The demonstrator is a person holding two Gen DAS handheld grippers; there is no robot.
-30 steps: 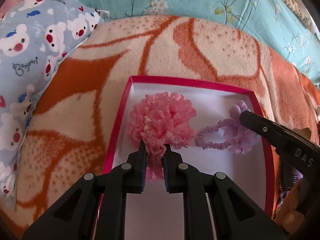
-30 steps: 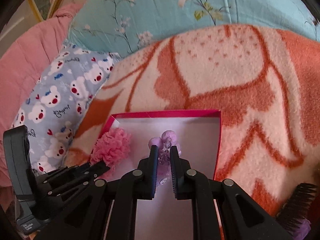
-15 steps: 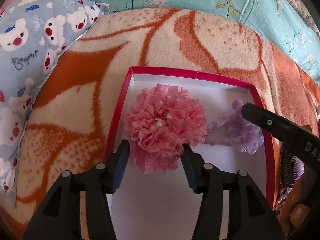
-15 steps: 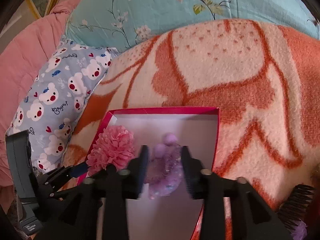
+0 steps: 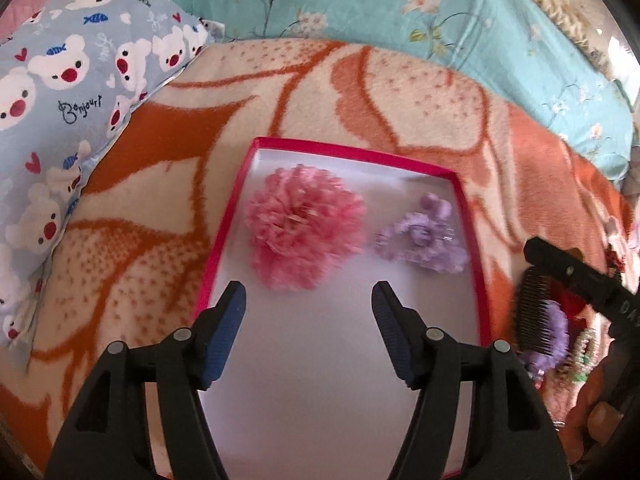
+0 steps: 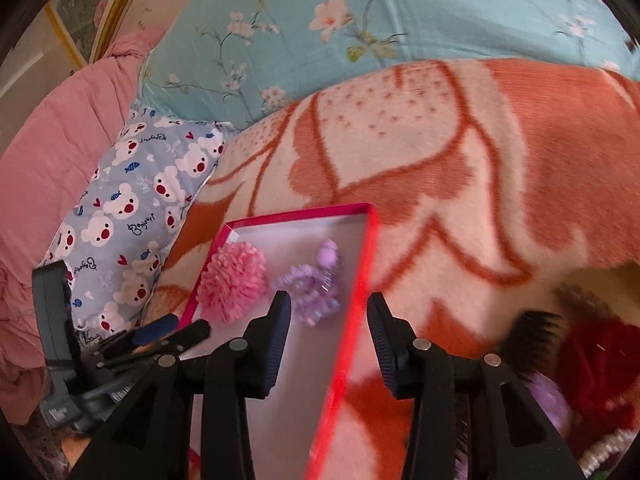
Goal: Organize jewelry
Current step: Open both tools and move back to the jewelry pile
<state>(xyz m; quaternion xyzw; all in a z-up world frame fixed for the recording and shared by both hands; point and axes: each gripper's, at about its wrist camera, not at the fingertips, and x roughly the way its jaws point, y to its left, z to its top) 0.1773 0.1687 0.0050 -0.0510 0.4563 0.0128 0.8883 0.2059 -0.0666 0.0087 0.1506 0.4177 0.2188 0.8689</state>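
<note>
A shallow box with a pink rim [image 5: 348,154] [image 6: 362,264] and white floor lies on an orange and cream blanket. Inside it lie a fluffy pink flower hair piece [image 5: 306,226] [image 6: 232,282] and a lilac scrunchie with pompoms [image 5: 424,236] [image 6: 314,288]. My left gripper [image 5: 308,306] is open and empty, pulled back just short of the pink flower. My right gripper [image 6: 326,312] is open and empty, straddling the box's right rim, near the lilac scrunchie. Its black body shows at the right of the left wrist view [image 5: 580,280].
A heap of other hair accessories lies right of the box: a dark comb clip [image 5: 536,316] [image 6: 524,334], a purple fluffy piece [image 5: 554,332], a red fluffy piece [image 6: 596,354]. A bear-print pillow [image 5: 68,92] lies left, a teal floral quilt [image 5: 360,4] behind.
Both grippers opened, letting go of the pink flower and the lilac scrunchie in the box, then drew back. The right gripper moved right, towards the box rim.
</note>
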